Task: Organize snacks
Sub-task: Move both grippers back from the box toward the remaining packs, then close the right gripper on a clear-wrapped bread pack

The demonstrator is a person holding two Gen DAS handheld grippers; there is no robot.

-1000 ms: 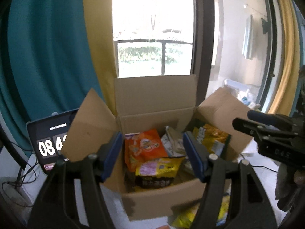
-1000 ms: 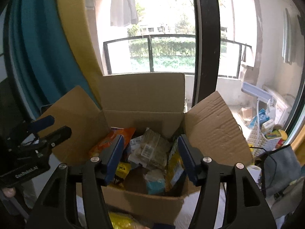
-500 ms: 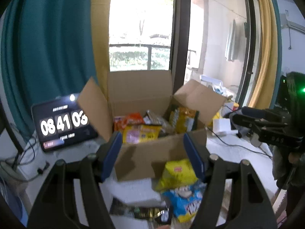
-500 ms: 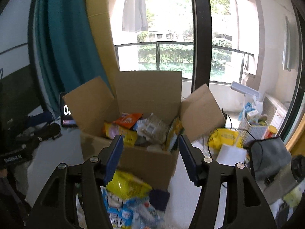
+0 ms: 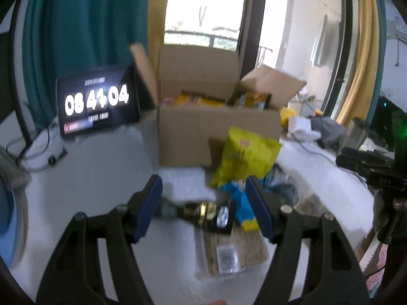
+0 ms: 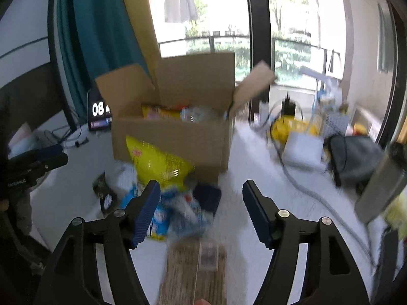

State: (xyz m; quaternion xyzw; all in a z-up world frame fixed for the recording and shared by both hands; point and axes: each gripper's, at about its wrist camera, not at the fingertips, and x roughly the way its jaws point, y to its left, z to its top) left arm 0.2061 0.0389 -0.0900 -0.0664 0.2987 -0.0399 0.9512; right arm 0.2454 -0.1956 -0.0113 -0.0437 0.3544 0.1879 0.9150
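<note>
An open cardboard box (image 5: 203, 132) (image 6: 178, 137) with several snack packs inside stands on the white table. Before it lie a yellow bag (image 5: 244, 157) (image 6: 157, 162), a blue pack (image 5: 241, 208) (image 6: 178, 211), a black-and-gold pack (image 5: 201, 212) and a clear pack of brown biscuits (image 5: 231, 249) (image 6: 195, 264). My left gripper (image 5: 203, 203) hangs open above the black-and-gold pack, nothing between its jaws. My right gripper (image 6: 201, 211) is opening, empty, above the blue pack and the table to its right.
A tablet (image 5: 98, 104) showing a clock stands left of the box. Cables, a yellow thing (image 6: 287, 127), a white box (image 6: 302, 150) and a grey bag (image 6: 356, 160) crowd the table's right side. Curtains and a window are behind.
Both grippers have drawn back and down from over the box, so the snacks on the table before it have come into view. The right jaws stand wider.
</note>
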